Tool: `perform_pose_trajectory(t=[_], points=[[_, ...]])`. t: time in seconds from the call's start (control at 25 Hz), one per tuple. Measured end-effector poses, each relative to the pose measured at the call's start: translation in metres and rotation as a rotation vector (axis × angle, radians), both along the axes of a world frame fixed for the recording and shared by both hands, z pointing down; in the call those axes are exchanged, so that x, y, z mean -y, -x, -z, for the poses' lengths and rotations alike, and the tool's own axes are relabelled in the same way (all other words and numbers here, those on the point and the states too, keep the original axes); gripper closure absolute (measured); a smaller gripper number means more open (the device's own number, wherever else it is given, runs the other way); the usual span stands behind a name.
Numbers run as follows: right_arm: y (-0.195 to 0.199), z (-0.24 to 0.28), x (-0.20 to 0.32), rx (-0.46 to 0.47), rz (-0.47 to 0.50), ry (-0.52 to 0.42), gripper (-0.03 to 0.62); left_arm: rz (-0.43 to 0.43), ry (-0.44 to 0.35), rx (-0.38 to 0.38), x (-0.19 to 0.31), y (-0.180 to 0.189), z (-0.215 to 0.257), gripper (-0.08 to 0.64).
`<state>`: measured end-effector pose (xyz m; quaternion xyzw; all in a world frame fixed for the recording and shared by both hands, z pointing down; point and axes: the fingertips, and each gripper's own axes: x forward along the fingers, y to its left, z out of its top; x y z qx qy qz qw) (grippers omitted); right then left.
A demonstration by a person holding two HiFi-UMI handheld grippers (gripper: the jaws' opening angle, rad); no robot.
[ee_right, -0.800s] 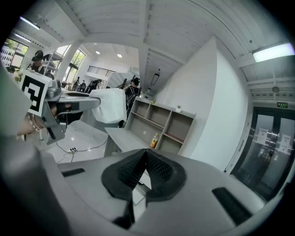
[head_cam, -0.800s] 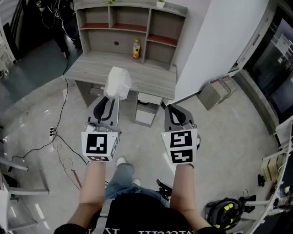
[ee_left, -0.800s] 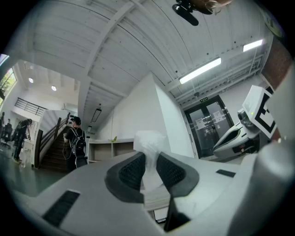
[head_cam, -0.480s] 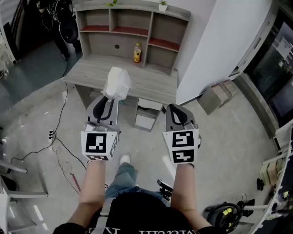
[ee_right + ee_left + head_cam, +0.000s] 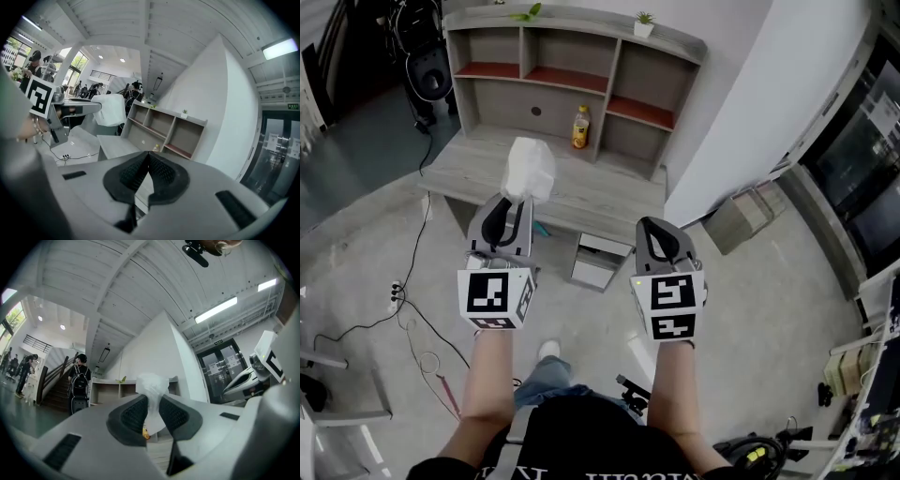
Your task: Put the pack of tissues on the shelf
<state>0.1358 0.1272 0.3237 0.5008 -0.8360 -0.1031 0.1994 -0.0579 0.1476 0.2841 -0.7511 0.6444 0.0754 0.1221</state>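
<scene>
My left gripper (image 5: pixel 514 200) is shut on the white pack of tissues (image 5: pixel 528 170), which sticks out past its tips above the grey desk (image 5: pixel 581 192). Seen from the left gripper view, the pack of tissues (image 5: pixel 153 399) is pinched between the two dark pads, with the left gripper (image 5: pixel 153 414) aimed toward the shelf (image 5: pixel 112 390). The grey shelf unit (image 5: pixel 572 80) with red-lined compartments stands at the back of the desk. My right gripper (image 5: pixel 661 239) is shut and holds nothing; its pads (image 5: pixel 160 173) meet at the tips. The right gripper view also shows the tissues (image 5: pixel 110 109) at left.
A yellow bottle (image 5: pixel 580 127) stands on the desk against the shelf. Small plants (image 5: pixel 644 22) sit on the shelf top. A drawer unit (image 5: pixel 598 260) sits under the desk. A white wall (image 5: pixel 750 84) rises at right, with a box (image 5: pixel 741 214) at its foot. Cables (image 5: pixel 403 300) lie on the floor at left.
Both grippers and the tissues have come closer to the desk and shelf. The tissues now hang over the desk's front part. Both grips are unchanged.
</scene>
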Motion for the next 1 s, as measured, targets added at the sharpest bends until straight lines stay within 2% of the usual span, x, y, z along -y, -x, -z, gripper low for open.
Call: perform_pose_trajectory(t=[0.64,0.84,1.0], points=[[0.059,0.011,0.156,-0.015,-0.024,-0.020,0.575,-0.015,0.020,-0.034,0.161,0.065,0.001,0.477],[0.076,0.014,0.186,0.001,-0.047,-0.044,0.575,-0.027,0.022,-0.040,0.195,0.083,0.000,0.477],[0.074,0.005,0.197,0.007,-0.068,-0.025,0.575,-0.038,0.034,-0.045,0.209,0.086,-0.008,0.477]])
